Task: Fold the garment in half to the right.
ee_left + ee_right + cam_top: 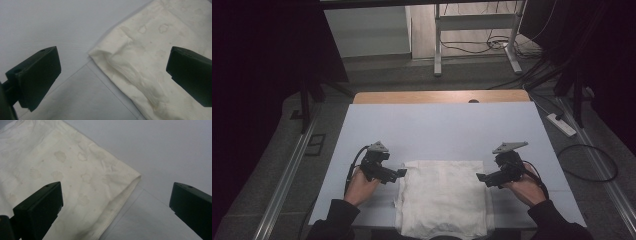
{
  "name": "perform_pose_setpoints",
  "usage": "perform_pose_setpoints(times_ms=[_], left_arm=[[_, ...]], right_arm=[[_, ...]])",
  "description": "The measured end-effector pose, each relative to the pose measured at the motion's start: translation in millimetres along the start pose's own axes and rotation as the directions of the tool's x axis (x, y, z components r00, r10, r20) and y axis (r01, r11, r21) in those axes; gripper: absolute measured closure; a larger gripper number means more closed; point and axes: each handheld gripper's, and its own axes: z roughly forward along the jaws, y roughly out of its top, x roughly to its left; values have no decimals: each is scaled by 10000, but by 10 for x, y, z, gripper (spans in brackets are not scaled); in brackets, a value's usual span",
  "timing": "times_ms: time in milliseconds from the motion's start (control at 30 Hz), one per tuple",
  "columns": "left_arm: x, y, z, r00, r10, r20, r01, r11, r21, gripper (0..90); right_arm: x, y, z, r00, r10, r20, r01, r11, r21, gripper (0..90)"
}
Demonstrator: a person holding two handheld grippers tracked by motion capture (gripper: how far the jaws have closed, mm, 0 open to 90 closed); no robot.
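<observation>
The left gripper (402, 172) has its 2 jaws spread wide, empty, poised at the left edge of the white cloth (444, 195), near that cloth's far left corner. The right gripper (480, 177) is likewise spread and empty at the cloth's right edge, near its far right corner. The cloth, folded and faintly printed with small flowers, lies flat on the pale blue table cover (437, 130), at its near edge, between the 2 hands.

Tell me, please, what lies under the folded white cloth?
The white cloth lies on the pale blue table cover; thin drawn lines run beneath its corners. Whatever is under its middle is covered.
</observation>
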Motion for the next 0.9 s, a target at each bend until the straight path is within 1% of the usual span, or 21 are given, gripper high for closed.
perform_pose_setpoints(times_ms=[100, 267, 400, 433, 500, 567, 600, 700, 800, 900], left_arm=[[19, 35, 36, 10000, 6, 6, -6, 10000, -28, 0], [61, 110, 109, 9999, -36, -127, 36, 10000, -32, 0], [100, 162, 155, 9996, 12, -269, -11, 10000, 56, 0], [104, 171, 170, 9996, -56, -286, 57, 10000, 25, 0], [125, 190, 187, 9993, 23, -377, -18, 9999, 134, 0], [137, 205, 215, 9991, -61, -426, 67, 9999, 138, 0], [148, 211, 218, 9990, 23, -440, -12, 9997, 244, 0], [167, 236, 252, 9986, 29, -536, -11, 9995, 330, 0], [182, 263, 278, 9983, 50, -586, -28, 9993, 367, 0], [196, 287, 297, 9978, 86, -656, -61, 9992, 385, 0]], right_arm=[[-34, 34, 37, 9999, 131, -51, -131, 9999, -7, 0], [-99, 101, 100, 9988, 449, -217, -449, 9990, -28, 0], [-131, 157, 160, 9991, 417, -109, -416, 9990, 136, 0], [-136, 175, 179, 9991, 427, -22, -427, 9989, 184, 0], [-146, 202, 205, 9989, 462, 82, -465, 9984, 323, 0], [-168, 236, 235, 9984, 554, 110, -559, 9971, 511, 0], [-178, 253, 246, 9981, 609, 123, -616, 9963, 595, 0], [-209, 300, 272, 9976, 653, 211, -666, 9954, 687, 0], [-230, 344, 304, 9978, 512, 416, -540, 9962, 687, 0], [-241, 372, 354, 9980, 402, 478, -440, 9958, 799, 0]])
